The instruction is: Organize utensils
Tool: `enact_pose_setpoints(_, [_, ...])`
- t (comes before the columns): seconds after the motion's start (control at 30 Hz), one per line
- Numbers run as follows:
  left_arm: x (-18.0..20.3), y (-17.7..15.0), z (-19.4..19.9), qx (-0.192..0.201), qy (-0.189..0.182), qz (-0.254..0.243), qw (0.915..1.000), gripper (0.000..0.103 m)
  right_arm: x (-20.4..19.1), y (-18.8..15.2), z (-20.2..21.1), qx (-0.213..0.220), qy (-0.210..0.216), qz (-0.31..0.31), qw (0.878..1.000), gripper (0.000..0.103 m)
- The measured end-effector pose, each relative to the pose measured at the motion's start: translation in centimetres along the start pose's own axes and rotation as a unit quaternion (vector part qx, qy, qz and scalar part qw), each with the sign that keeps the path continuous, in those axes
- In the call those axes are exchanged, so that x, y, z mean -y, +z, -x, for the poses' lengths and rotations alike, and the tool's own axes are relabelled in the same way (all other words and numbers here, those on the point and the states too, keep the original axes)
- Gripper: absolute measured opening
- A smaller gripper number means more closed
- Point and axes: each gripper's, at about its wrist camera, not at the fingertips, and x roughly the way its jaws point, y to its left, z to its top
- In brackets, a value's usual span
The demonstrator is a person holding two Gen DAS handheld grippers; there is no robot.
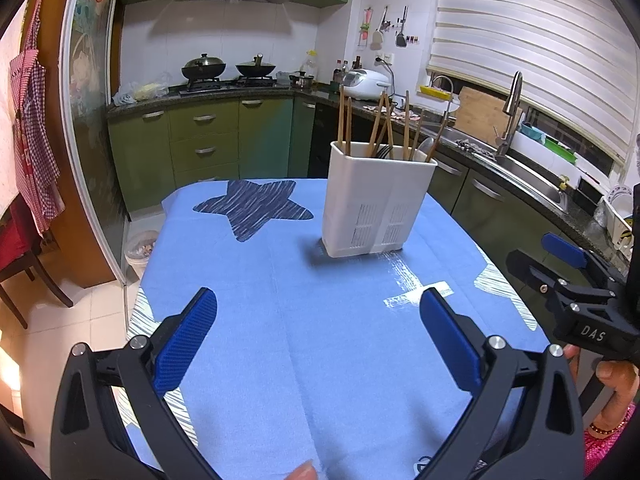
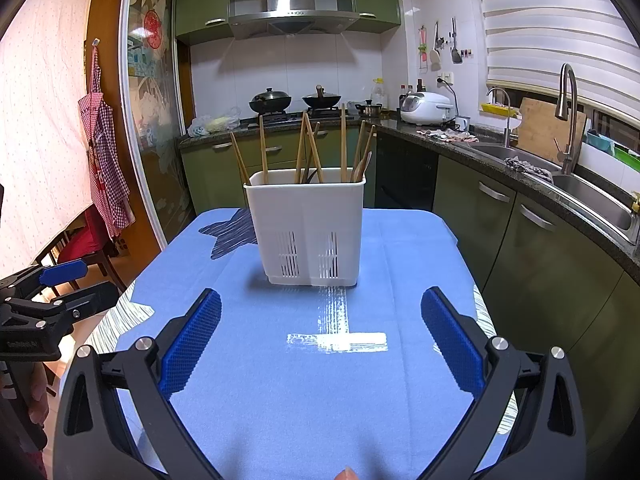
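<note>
One white holder (image 2: 308, 228) is standing on the blue cloth (image 2: 280, 380), containing about eight chopsticks (image 2: 343, 140). Left gripper (image 1: 316, 340) and right gripper (image 2: 320, 340) are hovering wide open, empty.

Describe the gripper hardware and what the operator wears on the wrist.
Both the left gripper and right gripper have black angular frames with silver bolts and textured blue finger pads. The right one's body carries white "DAS" lettering. A beaded bracelet and pink patterned sleeve show.
</note>
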Motion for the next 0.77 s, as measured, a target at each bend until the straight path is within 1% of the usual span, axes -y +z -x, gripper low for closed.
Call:
enact_pose_setpoints(0.07, [0.1,0.0,0.0,0.002,0.004,-0.002,1.0000,0.097,-0.1,0.0,0.0,-0.001,0.000,0.000,1.000,0.099])
enact_pose_setpoints(0.13, [0.2,-0.1,-0.1,0.004,0.020,-0.008,0.9998,0.097,-0.1,0.0,-0.1,-0.001,-0.001,0.000,1.000,0.099])
enact_pose_setpoints(0.23, [0.4,-0.2,0.0,0.018,0.037,-0.017,0.9990,0.097,-0.1,-0.3,-0.2,-0.002,0.000,-0.001,1.000,0.099])
enact_pose_setpoints(0.33, [0.2,-0.1,-0.1,0.020,0.022,-0.011,0.9995,0.097,-0.2,-0.5,-0.6,-0.004,0.001,-0.003,1.000,0.099])
enact_pose_setpoints(0.43, [0.3,-0.1,-0.2,0.022,0.028,-0.014,0.9992,0.097,-0.1,-0.6,-0.6,-0.005,0.000,-0.004,1.000,0.099])
enact_pose_setpoints(0.6, [0.5,-0.2,-1.5,-0.001,0.040,-0.026,0.9988,0.097,0.0,-0.8,-0.9,-0.008,-0.003,-0.006,1.000,0.099])
enact_pose_setpoints(0.67, [0.4,-0.2,-2.5,-0.021,0.036,-0.029,0.9987,0.097,0.2,-0.8,-1.1,-0.011,-0.005,-0.004,1.000,0.099])
enact_pose_setpoints(0.77, [-0.1,-0.3,-4.6,-0.042,0.046,-0.021,0.9978,0.097,0.5,-0.9,-2.3,-0.021,-0.009,0.000,1.000,0.099])
